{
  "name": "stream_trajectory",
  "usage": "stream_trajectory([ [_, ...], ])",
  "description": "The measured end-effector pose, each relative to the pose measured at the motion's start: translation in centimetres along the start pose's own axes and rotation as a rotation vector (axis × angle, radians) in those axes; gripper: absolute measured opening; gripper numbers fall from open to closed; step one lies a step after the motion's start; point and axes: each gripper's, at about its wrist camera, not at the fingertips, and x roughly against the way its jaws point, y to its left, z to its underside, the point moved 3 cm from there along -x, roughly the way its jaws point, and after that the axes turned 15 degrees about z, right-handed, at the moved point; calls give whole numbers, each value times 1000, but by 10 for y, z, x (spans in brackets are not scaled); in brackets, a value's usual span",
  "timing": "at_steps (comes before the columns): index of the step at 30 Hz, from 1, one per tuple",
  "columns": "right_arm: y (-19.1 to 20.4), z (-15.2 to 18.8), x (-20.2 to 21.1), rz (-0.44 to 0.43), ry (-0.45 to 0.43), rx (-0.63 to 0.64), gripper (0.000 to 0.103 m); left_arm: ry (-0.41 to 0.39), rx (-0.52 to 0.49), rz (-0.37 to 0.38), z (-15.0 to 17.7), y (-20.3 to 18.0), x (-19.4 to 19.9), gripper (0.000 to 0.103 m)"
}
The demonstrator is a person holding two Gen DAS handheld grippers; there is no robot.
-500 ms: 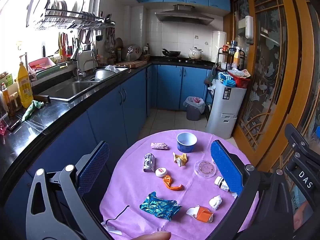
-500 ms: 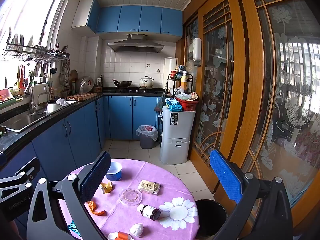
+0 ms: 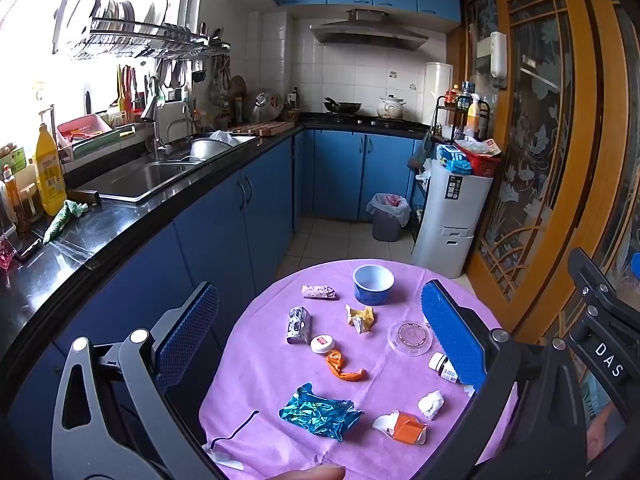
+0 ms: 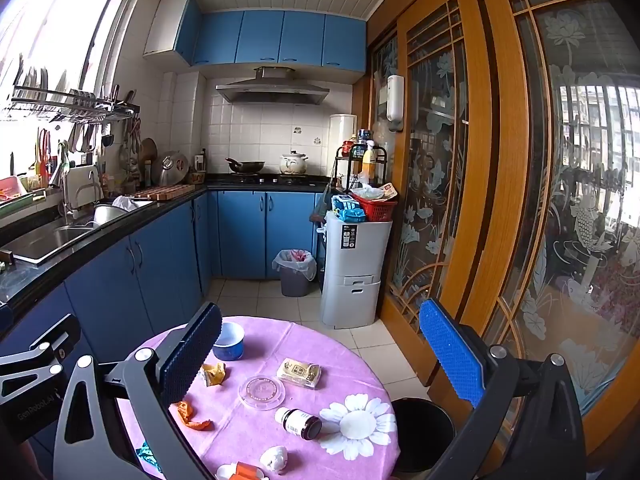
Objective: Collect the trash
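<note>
Both claws hover above a round desk [image 3: 280, 376] with a purple cloth, aimed forward and slightly down. The left claw [image 3: 320, 340] is wide open, holding nothing. The right claw [image 4: 320, 360] is also wide open and empty. Trash lies scattered on the desk: a blue wrapper [image 3: 320, 416], orange scrap [image 3: 344, 366], carton [image 3: 402, 426]. A black bin [image 4: 424, 432] stands beside the desk.

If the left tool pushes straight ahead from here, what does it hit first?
Probably the purple tablecloth near the orange scrap and white cap, which lie between the open left tool's fingers. Depth is unclear; it hangs well above them.
</note>
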Motion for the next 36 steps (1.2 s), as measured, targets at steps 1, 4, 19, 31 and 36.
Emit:
stream_trajectory([
  [1,0,0,0,1,0,0,97,0,0,0,0,0,0,100],
  [4,0,0,0,1,0,0,97,-1,0,1,0,0,0,100],
  [19,0,-2,-1,1,2,0,97,-1,-1,1,0,0,0,100],
  [31,1,8,-13,2,36,9,97,30,0,-3,0,-3,-10,100],
  [36,-1,14,-24,11,80,13,97,107,-20,-17,10,2,-33,100],
])
